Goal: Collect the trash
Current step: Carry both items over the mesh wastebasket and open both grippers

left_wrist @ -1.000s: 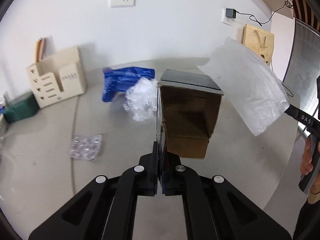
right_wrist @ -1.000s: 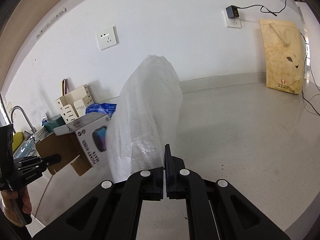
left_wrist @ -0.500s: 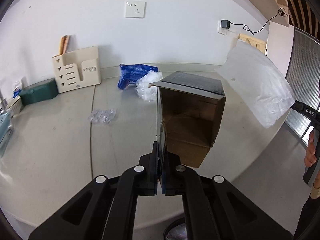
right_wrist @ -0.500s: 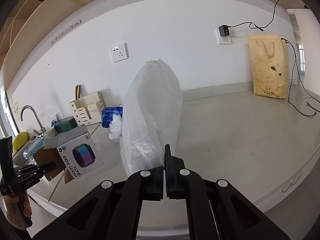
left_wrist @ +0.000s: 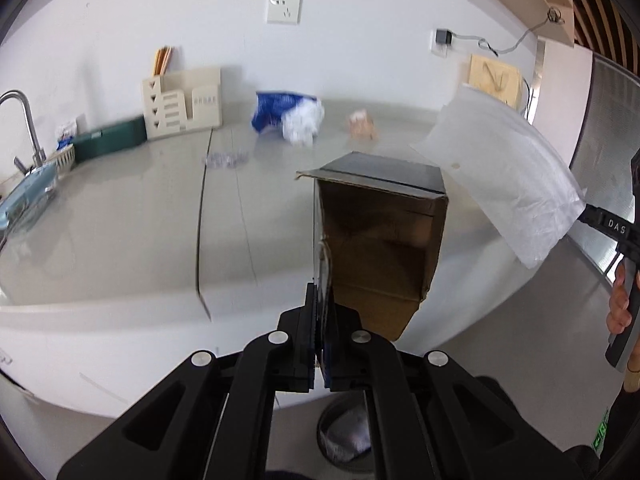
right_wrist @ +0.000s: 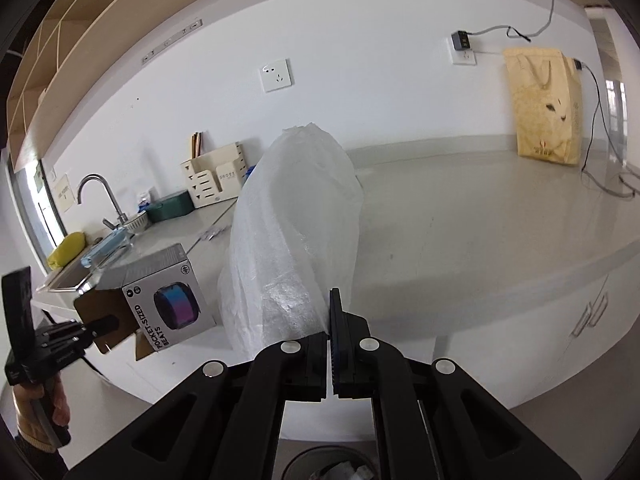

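My left gripper (left_wrist: 320, 300) is shut on a flap of an open cardboard speaker box (left_wrist: 380, 248) and holds it in the air off the counter's front edge. The box also shows in the right wrist view (right_wrist: 164, 304). My right gripper (right_wrist: 332, 320) is shut on a white foam packing sheet (right_wrist: 292, 240), held upright; it also shows in the left wrist view (left_wrist: 512, 184). A trash bin (left_wrist: 348, 436) with a liner stands on the floor below both grippers, also low in the right wrist view (right_wrist: 332, 464).
On the counter (left_wrist: 120, 220) lie a blue bag (left_wrist: 276, 114), crumpled clear plastic (left_wrist: 302, 124), a blister pack (left_wrist: 224, 158) and a small pinkish item (left_wrist: 362, 126). A cream organizer (left_wrist: 182, 104), green box (left_wrist: 110, 142) and sink faucet (left_wrist: 24, 128) stand left. A paper bag (right_wrist: 544, 108) leans far right.
Both grippers have pulled back and away from the counter with the box and the foam sheet. The counter's front edge and the trash bin below have come into view.
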`<state>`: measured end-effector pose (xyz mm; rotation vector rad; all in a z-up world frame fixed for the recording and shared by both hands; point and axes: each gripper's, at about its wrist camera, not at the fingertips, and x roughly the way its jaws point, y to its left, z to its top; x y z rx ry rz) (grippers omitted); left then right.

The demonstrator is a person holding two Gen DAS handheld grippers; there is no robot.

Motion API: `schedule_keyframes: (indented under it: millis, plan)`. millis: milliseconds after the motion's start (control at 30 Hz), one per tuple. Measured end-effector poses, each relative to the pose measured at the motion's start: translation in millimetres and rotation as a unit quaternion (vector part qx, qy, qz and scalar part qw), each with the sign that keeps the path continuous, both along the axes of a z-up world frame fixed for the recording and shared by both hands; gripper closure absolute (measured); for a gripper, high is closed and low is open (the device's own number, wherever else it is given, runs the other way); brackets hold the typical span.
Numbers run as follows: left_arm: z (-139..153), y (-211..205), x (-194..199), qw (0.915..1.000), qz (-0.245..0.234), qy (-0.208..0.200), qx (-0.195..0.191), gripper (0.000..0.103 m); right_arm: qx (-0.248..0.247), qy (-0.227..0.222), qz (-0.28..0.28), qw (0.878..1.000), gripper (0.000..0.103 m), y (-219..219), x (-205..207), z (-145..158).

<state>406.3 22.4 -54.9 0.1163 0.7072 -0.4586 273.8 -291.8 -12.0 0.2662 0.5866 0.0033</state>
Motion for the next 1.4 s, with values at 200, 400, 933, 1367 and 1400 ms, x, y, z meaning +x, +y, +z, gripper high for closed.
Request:
schedule_keyframes:
  millis: [200, 400, 933, 1367, 1400]
  plan:
    - [-8, 6, -38, 0.9999, -0.002, 0.001, 0.013, 0.099, 0.006, 0.033, 0.018, 0.999, 0.097, 15, -39, -35]
    - [-28, 14, -59, 0.9995, 0.000, 0.028, 0.013, 0.100, 0.019, 0.070, 0.021, 0.997, 0.097, 22, -68, -74]
    - [-180, 20, -69, 0.9850, -0.009, 0.164, 0.054, 0.100, 0.011, 0.241, 0.047, 0.969, 0.097, 51, -82, -241]
    - [-298, -23, -44, 0.9633, -0.054, 0.244, 0.097, 0.100, 0.001, 0.376, 0.058, 0.925, 0.097, 76, -49, -366]
    - [-302, -32, -45, 0.9624, -0.065, 0.240, 0.109, 0.100, -0.005, 0.384, 0.058, 0.922, 0.097, 74, -48, -372]
